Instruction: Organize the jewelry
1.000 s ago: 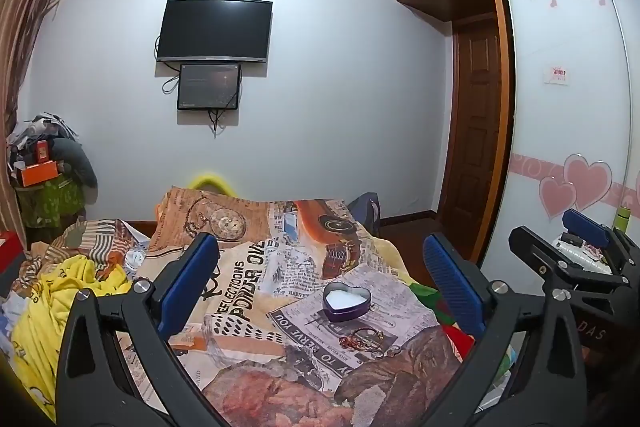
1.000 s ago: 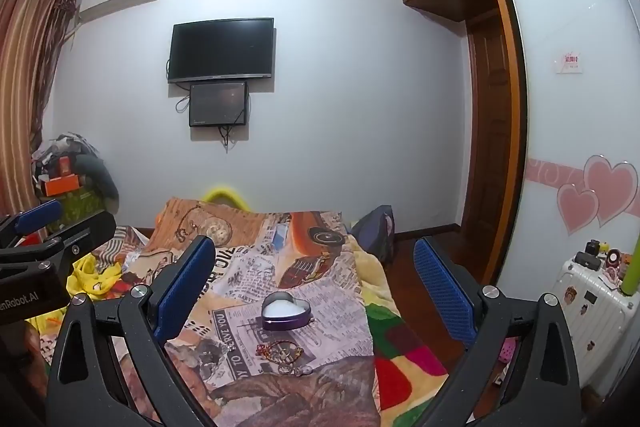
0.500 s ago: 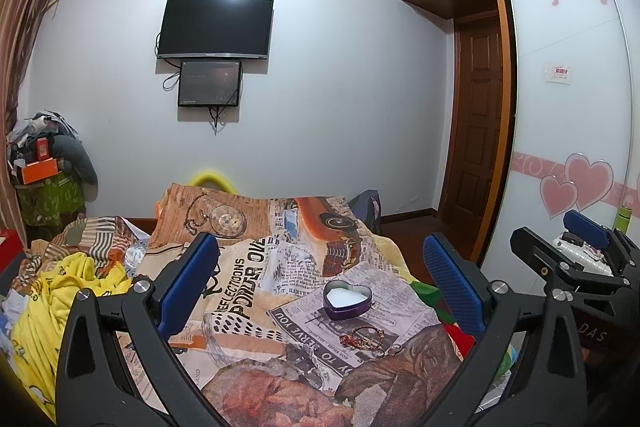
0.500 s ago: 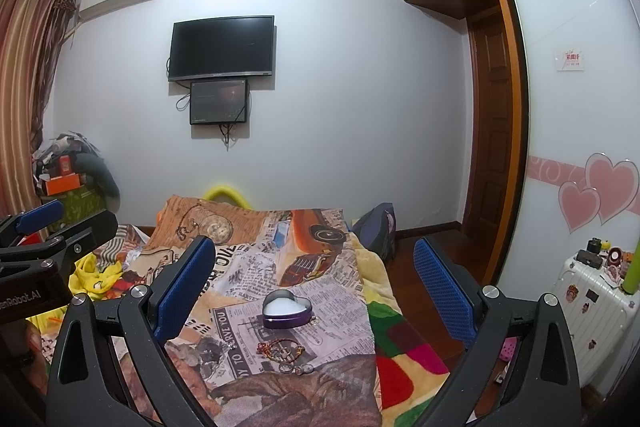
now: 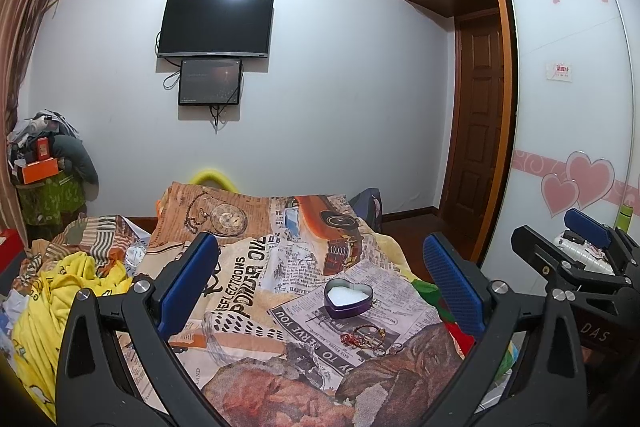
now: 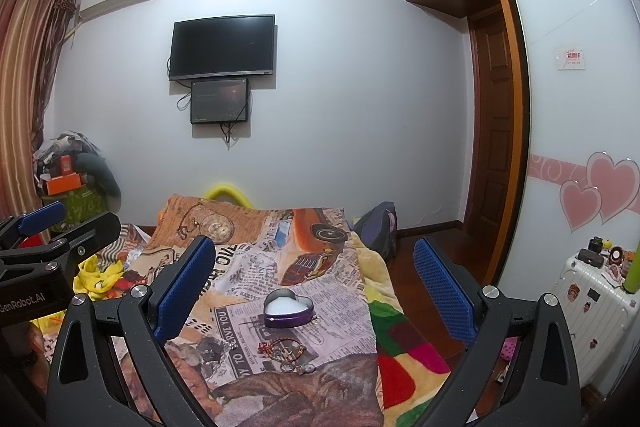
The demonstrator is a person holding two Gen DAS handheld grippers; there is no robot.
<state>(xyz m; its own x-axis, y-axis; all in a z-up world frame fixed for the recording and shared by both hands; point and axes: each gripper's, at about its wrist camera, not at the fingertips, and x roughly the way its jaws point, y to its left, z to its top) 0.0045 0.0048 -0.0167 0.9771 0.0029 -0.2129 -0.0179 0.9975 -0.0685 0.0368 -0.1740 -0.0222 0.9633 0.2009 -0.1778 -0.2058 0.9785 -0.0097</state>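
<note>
A purple heart-shaped tin [image 5: 347, 298] with a white lining stands open on the printed bedspread [image 5: 248, 267]; it also shows in the right wrist view [image 6: 287, 308]. A small heap of jewelry [image 5: 365, 335], with a red-and-gold bracelet and rings, lies just in front of the tin, also in the right wrist view [image 6: 285, 351]. My left gripper [image 5: 320, 279] is open and empty, held above the bed short of the tin. My right gripper [image 6: 316, 279] is open and empty, also held back from the tin.
Yellow clothes [image 5: 60, 299] and striped fabric lie on the bed's left. A white suitcase [image 6: 596, 311] with small items stands at the right by the sliding wardrobe door [image 6: 580, 107]. A dark bag [image 6: 378, 227] sits on the floor beyond the bed. A TV [image 5: 216, 26] hangs on the far wall.
Both views have shifted only slightly, as if the grippers drifted a little; the tin and jewelry lie where they were. Both grippers stay open.
</note>
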